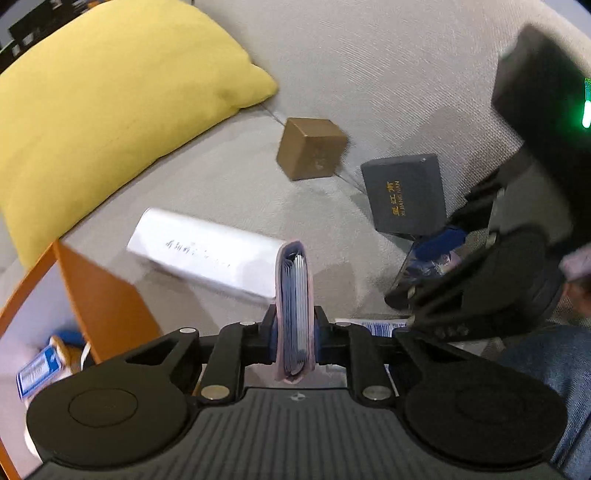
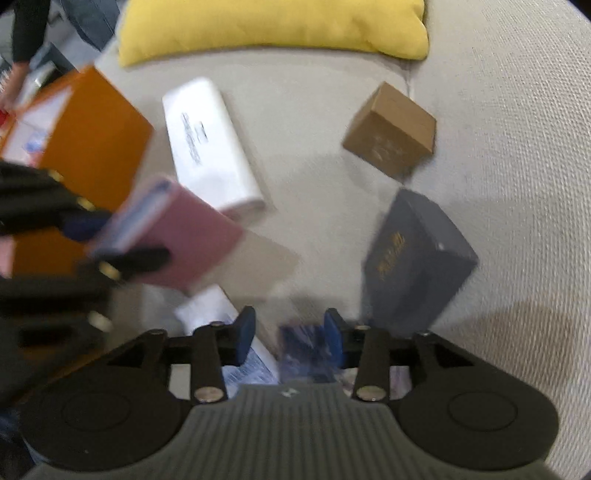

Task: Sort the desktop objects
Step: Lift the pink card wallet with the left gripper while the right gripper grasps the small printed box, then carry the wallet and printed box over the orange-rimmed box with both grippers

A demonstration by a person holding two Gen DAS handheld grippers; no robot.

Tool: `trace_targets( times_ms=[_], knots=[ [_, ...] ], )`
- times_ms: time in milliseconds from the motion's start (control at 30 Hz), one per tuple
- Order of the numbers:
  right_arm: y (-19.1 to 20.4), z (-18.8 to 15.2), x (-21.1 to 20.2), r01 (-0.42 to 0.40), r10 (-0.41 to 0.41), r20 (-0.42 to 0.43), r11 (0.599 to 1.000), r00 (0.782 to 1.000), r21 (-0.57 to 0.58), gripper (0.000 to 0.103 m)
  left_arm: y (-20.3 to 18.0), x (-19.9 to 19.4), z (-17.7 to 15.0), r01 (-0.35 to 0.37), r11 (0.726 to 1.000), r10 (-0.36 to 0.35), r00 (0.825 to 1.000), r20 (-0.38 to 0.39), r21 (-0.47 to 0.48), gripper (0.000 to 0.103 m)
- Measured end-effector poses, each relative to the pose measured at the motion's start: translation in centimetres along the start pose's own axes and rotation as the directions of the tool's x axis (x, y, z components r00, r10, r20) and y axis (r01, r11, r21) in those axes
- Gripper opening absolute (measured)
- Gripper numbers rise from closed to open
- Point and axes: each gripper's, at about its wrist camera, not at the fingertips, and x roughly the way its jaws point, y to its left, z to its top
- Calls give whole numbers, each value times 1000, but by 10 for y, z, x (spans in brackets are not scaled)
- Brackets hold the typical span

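— While the left gripper (image 1: 294,328) clamps the pink card wallet (image 1: 294,314), where is it?
— Near the orange box (image 1: 107,295), above the grey sofa (image 1: 369,74). The right gripper (image 2: 289,334) stands apart, holding nothing.

A yellow cushion (image 2: 273,29) lies at the far edge of the grey fabric sofa seat (image 2: 498,184). A seam runs across this seat.

Left gripper (image 1: 294,328) and right gripper (image 2: 289,331): black linkage arms, silver screws, blue-padded fingers (image 2: 244,332), round black housings flanking a ribbed grey body.
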Motion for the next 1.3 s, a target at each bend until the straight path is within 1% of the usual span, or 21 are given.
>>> trace_targets(
  times_ms=[33,133,167,200,233,267,300,333,367,467,533,567,633,733,800,900,933,1033,1167,1233,1300],
  knots=[
    [5,-3,2,28,-28,-1,1000,1000,-10,55,1,-3,-4,-1,1000,1,1000,12,-5,19],
    [14,-11,15,138,-138,1,990,990,-31,55,5,-10,-11,15,999,-14,999,32,-35,19],
    [15,-13,21,157,-157,-5,987,988,-29,55,5,-11,-13,22,999,-21,999,37,-44,19],
    [15,-14,25,165,-165,-12,986,986,-22,58,6,-13,-15,29,998,-27,999,44,-51,19],
    [16,-16,29,196,-196,-11,981,981,-12,62,6,-15,-17,33,998,-31,998,51,-56,19],
    [17,-18,32,218,-218,-7,976,976,-13,64,6,-17,-18,36,998,-33,998,58,-59,19],
    [20,-20,36,245,-245,-9,969,969,-24,68,5,-20,-19,39,997,-35,997,66,-62,19],
    [22,-21,41,269,-270,-25,962,963,-41,68,5,-23,-19,42,997,-37,997,74,-66,19],
    [22,-20,41,275,-277,-26,960,961,-45,69,6,-26,-20,45,996,-39,996,83,-72,19],
    [18,-18,43,270,-270,-42,963,962,-20,67,7,-36,-22,55,995,-45,993,110,-86,19],
    [16,-19,35,256,-256,-43,967,966,-8,56,6,-43,-25,61,994,-50,991,124,-88,19],
    [15,-20,29,248,-248,-40,969,968,-4,53,6,-45,-26,62,994,-50,990,129,-89,19],
    [11,-20,13,227,-227,-22,974,974,7,41,5,-48,-27,61,994,-49,990,136,-89,19],
    [-2,-22,-11,197,-197,-16,979,980,55,32,5,-52,-30,70,993,-55,988,147,-95,19],
    [-14,-19,-22,187,-187,-13,978,982,94,28,6,-54,-32,80,991,-64,986,154,-104,19],
    [-34,-21,-28,174,-175,-10,971,985,166,26,6,-56,-33,86,990,-68,985,160,-114,19],
    [-30,-24,-29,181,-181,-16,966,983,184,26,6,-57,-34,84,990,-65,985,160,-116,19],
    [-26,-31,-13,249,-246,-40,954,968,164,25,5,-62,-34,81,990,-61,984,168,-117,19],
    [-28,-35,-18,216,-216,-21,956,976,201,24,7,-76,-38,82,990,-58,980,192,-116,19],
    [-27,-36,-33,172,-173,-13,960,985,220,24,11,-87,-40,89,989,-63,977,205,-118,19],
    [-18,-33,-52,138,-144,13,968,990,210,24,16,-101,-43,104,988,-76,973,217,-118,19]
  ],
)
